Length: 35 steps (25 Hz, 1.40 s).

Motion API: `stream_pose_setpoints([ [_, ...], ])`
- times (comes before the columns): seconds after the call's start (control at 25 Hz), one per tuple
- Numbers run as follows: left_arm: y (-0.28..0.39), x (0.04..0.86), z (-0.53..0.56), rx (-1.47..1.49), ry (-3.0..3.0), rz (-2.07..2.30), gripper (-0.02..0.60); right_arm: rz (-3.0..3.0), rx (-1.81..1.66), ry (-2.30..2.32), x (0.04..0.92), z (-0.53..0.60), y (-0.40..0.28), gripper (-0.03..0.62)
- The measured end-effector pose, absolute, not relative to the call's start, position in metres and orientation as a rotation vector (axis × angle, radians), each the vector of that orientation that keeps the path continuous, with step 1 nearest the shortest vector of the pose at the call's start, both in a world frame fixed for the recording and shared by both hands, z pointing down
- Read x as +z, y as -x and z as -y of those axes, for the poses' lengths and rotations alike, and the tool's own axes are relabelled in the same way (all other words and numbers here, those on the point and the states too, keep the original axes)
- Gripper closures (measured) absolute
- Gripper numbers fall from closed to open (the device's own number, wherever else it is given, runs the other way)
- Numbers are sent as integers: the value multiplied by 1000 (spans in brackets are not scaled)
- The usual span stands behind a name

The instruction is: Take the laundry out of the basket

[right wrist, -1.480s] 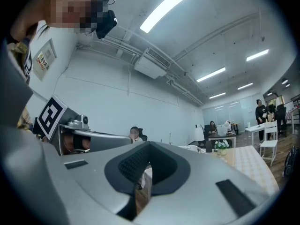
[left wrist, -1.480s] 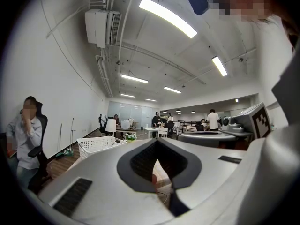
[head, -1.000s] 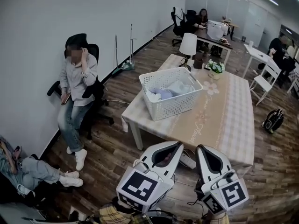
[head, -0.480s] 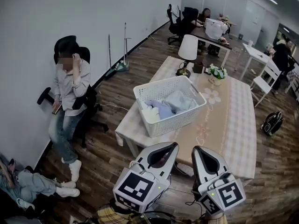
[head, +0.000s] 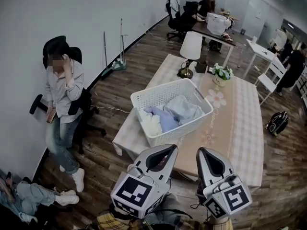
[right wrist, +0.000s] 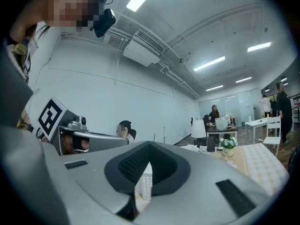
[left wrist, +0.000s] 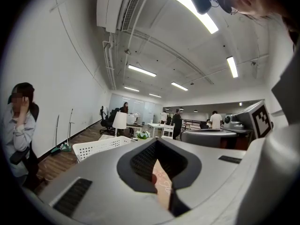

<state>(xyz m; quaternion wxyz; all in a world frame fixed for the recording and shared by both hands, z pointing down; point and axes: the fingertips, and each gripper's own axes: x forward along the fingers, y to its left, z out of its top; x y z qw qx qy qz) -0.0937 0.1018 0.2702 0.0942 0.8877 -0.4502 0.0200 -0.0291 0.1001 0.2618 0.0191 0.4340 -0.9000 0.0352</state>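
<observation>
A white plastic laundry basket [head: 154,96] stands on the near left part of a low table [head: 237,116] with a beige cloth. Pale blue, lilac and cream laundry [head: 169,116] lies crumpled inside it. My left gripper [head: 169,149] and right gripper [head: 203,151] hang side by side just short of the table's near edge, below the basket, both shut and holding nothing. The left gripper view shows shut jaws [left wrist: 157,143] with the basket [left wrist: 101,147] beyond them to the left. In the right gripper view the jaws [right wrist: 150,146] are also shut.
A white lamp [head: 192,46] and a small flower pot [head: 220,74] stand at the table's far end. A person sits on a black office chair [head: 60,92] at the left wall. A black bag [head: 277,122] lies on the floor at right, with desks and chairs behind.
The view has drawn closer to the table, so the basket sits lower and larger in the picture. Both grippers keep their place in front of me and stay shut.
</observation>
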Motion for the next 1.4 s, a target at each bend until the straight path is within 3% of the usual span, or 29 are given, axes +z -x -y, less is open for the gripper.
stream_pose_setpoints([
  [0.84, 75, 269, 91, 75, -2547, 1496, 568, 2877, 98, -1163, 256, 99, 13, 600],
  [1.4, 60, 282, 154, 177, -2578, 1450, 567, 2837, 118, -1156, 265, 156, 1, 599],
])
